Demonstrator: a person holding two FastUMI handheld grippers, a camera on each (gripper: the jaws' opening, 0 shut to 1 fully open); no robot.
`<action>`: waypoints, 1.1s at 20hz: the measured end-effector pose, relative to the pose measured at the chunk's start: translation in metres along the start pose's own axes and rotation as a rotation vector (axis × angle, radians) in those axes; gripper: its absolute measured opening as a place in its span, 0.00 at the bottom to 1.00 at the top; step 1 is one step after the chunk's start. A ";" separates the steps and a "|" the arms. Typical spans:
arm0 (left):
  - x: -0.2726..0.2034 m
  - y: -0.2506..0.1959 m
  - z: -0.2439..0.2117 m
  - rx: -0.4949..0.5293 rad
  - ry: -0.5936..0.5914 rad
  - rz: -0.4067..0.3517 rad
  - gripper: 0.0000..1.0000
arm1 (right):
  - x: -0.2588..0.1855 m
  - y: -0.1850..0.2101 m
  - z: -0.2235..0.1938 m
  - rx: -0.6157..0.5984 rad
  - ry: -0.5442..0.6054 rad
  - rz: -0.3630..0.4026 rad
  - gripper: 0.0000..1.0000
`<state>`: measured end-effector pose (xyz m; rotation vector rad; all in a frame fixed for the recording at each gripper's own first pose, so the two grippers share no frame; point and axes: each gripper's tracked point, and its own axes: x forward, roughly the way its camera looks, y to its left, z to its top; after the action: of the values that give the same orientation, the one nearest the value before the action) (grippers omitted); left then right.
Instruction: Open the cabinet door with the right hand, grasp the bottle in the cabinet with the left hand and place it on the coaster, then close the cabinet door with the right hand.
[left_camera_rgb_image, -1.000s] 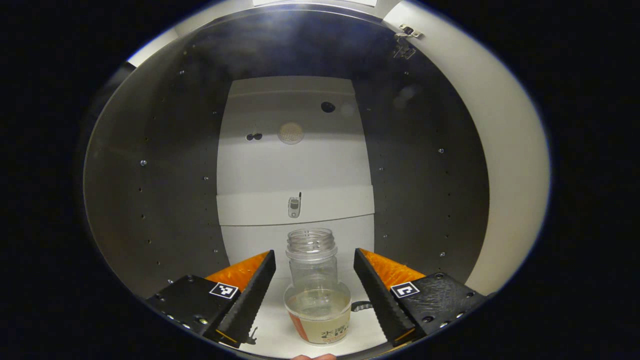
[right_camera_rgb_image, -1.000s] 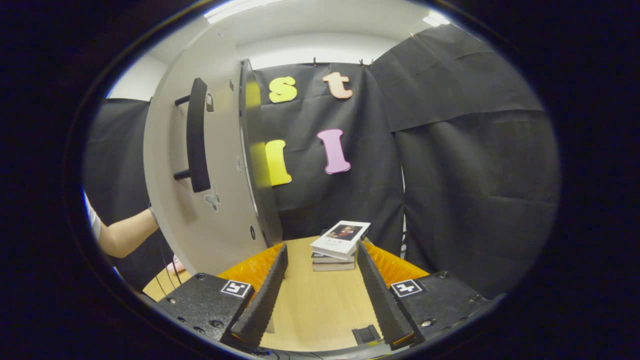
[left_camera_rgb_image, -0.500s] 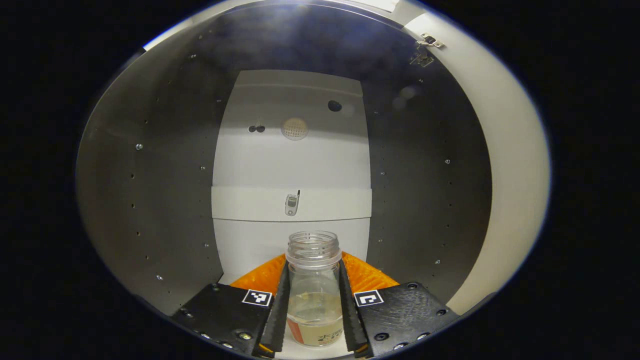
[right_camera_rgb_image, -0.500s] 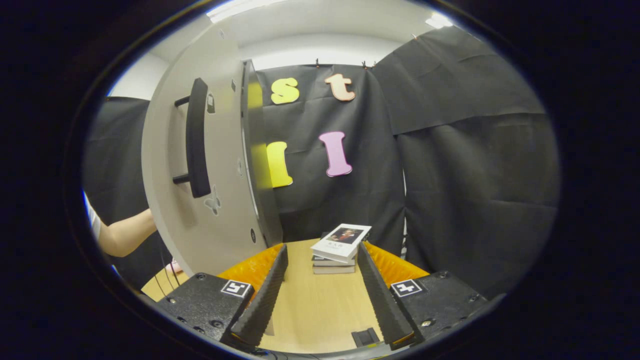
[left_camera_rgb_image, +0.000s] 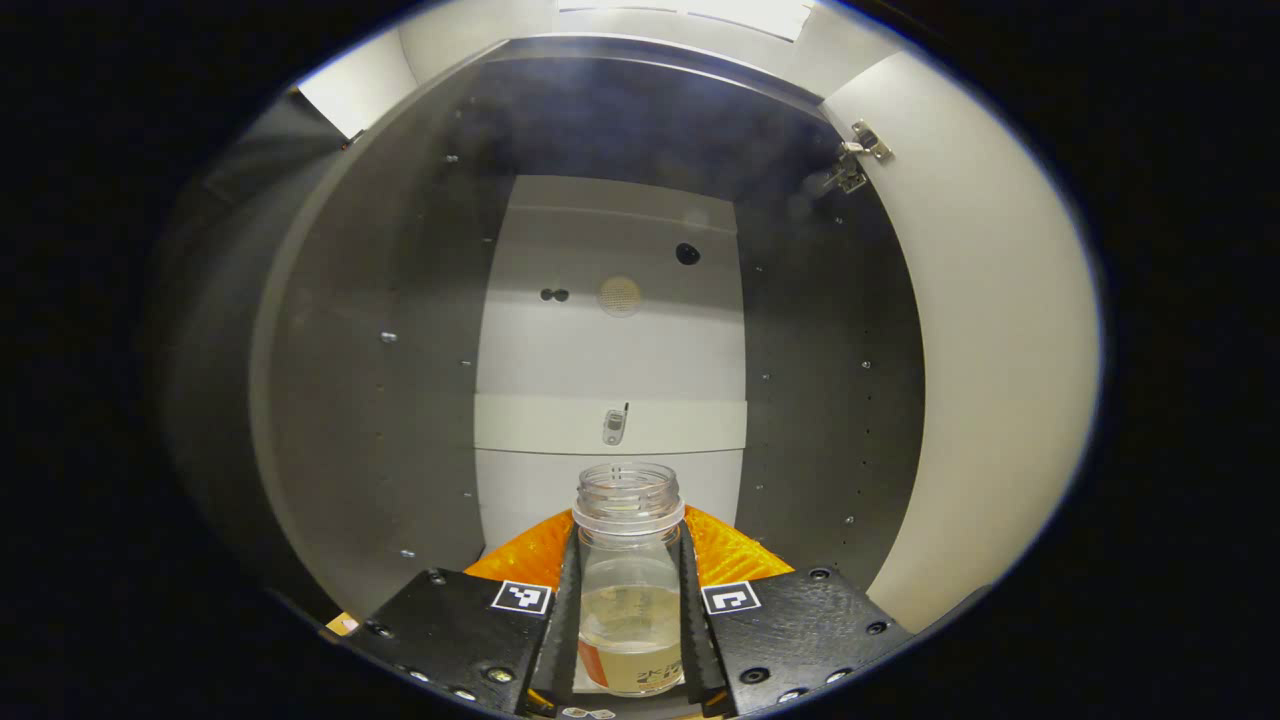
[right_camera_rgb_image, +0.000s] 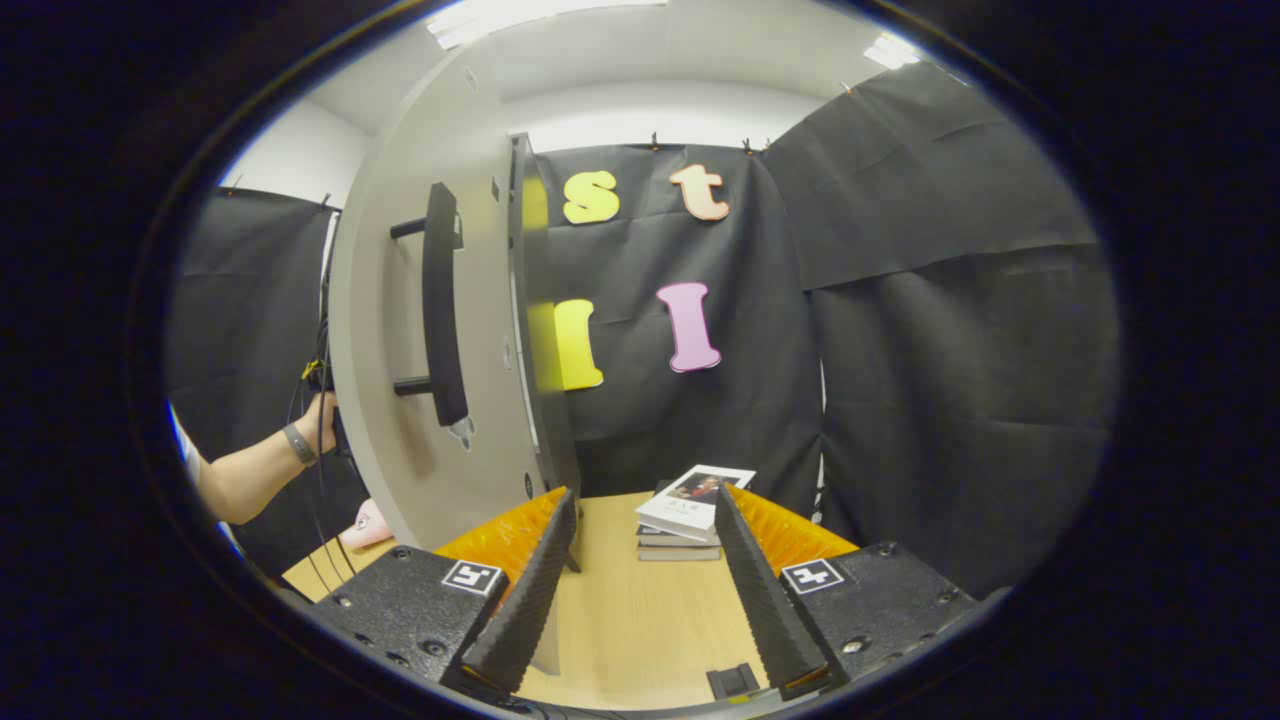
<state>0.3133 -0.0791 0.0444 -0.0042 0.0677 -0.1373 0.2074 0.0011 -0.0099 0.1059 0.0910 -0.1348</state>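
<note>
The left hand-held gripper (left_camera_rgb_image: 628, 620) is clamped on the bottle (left_camera_rgb_image: 629, 580): its 2 fingers press the clear body from either side, just below the threaded neck. The bottle stands upright between them, long axis vertical, open mouth up, with a shallow layer of pale liquid in its lower part. Straight ahead of this hand-held gripper lies the cabinet (left_camera_rgb_image: 380, 400) interior, its dark side walls to either side and the pale back panel (left_camera_rgb_image: 610, 350) well beyond the bottle. The open cabinet door (left_camera_rgb_image: 990, 360) sweeps up the right edge, hinge (left_camera_rgb_image: 850, 165) at the top. So the way out is directly backward, away from the back panel, keeping the bottle level.

The right hand-held gripper (right_camera_rgb_image: 640, 590) has its fingers spread apart with nothing between them, hovering over the bench (right_camera_rgb_image: 620, 620). The cabinet door (right_camera_rgb_image: 400, 380) stands ahead and to its left, its dark handle (right_camera_rgb_image: 440, 300) facing it, upright and higher than the fingers. A stack of books (right_camera_rgb_image: 690, 510) lies ahead on the bench. A person's hand (right_camera_rgb_image: 315, 420) reaches in behind the door. I cannot make out the coaster; a pink object (right_camera_rgb_image: 365, 522) sits low past the door's edge.
</note>
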 end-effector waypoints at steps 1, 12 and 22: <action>-0.011 0.007 -0.003 -0.010 0.000 0.014 0.40 | -0.001 0.003 0.001 -0.002 -0.001 0.011 0.87; -0.187 0.091 -0.090 0.142 -0.064 0.306 0.40 | -0.014 0.024 0.026 -0.041 -0.052 0.067 0.87; -0.288 0.084 -0.222 0.193 0.020 0.389 0.40 | -0.014 0.034 0.046 -0.066 -0.056 0.036 0.87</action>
<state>0.0253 0.0436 -0.1585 0.2019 0.0734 0.2452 0.2024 0.0315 0.0401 0.0376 0.0379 -0.0989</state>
